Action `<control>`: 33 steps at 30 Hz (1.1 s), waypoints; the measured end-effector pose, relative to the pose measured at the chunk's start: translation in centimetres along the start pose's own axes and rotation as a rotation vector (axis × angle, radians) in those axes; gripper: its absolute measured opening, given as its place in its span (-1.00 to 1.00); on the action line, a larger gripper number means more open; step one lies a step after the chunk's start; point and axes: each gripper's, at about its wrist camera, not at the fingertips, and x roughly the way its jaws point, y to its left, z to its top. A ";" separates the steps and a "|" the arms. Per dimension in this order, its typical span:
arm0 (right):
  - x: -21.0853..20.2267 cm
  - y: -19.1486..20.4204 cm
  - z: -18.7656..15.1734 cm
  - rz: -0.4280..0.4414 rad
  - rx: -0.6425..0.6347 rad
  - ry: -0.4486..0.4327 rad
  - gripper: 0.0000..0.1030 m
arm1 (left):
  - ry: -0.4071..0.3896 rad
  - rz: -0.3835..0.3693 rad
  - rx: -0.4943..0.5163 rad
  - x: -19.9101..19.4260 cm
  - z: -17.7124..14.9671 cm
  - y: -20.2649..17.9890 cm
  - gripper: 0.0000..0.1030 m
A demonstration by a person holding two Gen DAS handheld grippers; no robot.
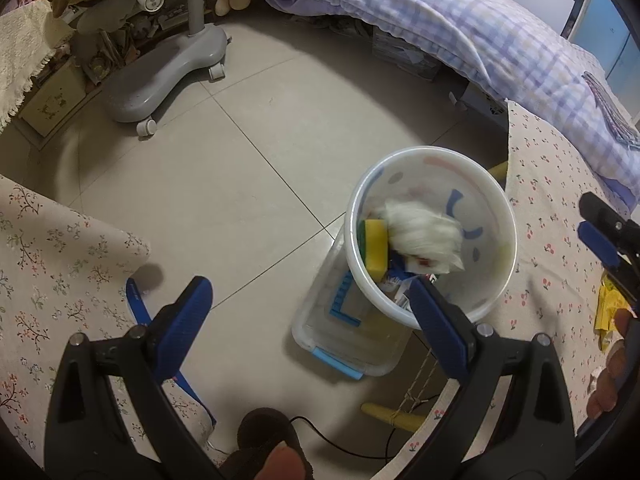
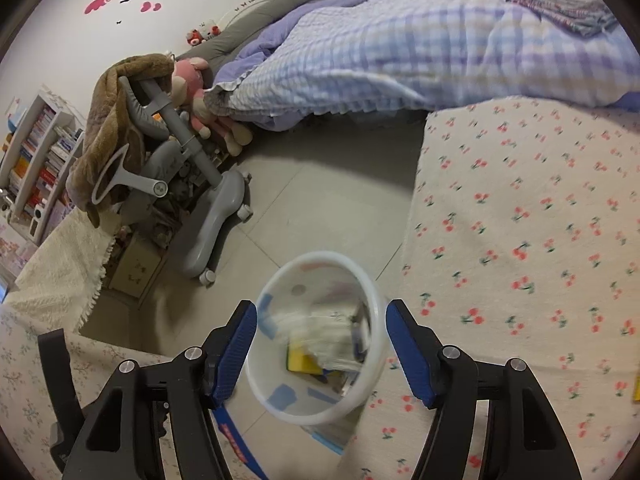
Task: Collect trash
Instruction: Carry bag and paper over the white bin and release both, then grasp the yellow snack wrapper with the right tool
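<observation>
White bin (image 1: 432, 232) is the landmark, sitting at the edge of the cherry-print cloth (image 1: 548, 280), over a clear plastic box (image 1: 344, 336) on the tiled floor (image 1: 240, 152). Inside the bin: white fluffy wad (image 1: 424, 236) on top, yellow sponge (image 1: 376, 248) touching it on the side nearer the floor, wrappers underneath, too blurred to name. Left gripper (image 1: 310, 292) jaws spread wide, holding nothing, one finger (image 1: 436, 316) overlapping the bin's near rim. Right gripper (image 2: 320, 344) jaws spread, nothing held, the bin showing between its fingers. Grey chair base (image 1: 164, 76) well beyond the bin. Plaid quilt (image 1: 460, 20) behind the bin.
</observation>
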 end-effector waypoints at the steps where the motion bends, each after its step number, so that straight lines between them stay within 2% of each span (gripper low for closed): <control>1: -0.4 -0.1 0.0 -0.013 -0.003 -0.002 0.34 | 0.001 -0.004 0.003 -0.1 -0.1 -0.1 0.91; 7: -3.3 -1.8 -0.3 -0.120 -0.008 -0.007 0.35 | 0.021 -0.043 0.023 -0.4 -0.6 -1.6 0.91; 15: -8.5 -6.5 -1.1 -0.265 0.011 -0.007 0.37 | 0.036 -0.093 0.072 -1.0 -1.5 -4.5 0.91; 26: -15.5 -15.1 -2.8 -0.395 0.106 -0.026 0.39 | 0.057 -0.159 0.149 -1.6 -2.5 -8.1 0.91; 33: -17.7 -19.9 -3.8 -0.453 0.178 -0.013 0.39 | 0.050 -0.172 0.178 -1.7 -2.6 -9.6 0.98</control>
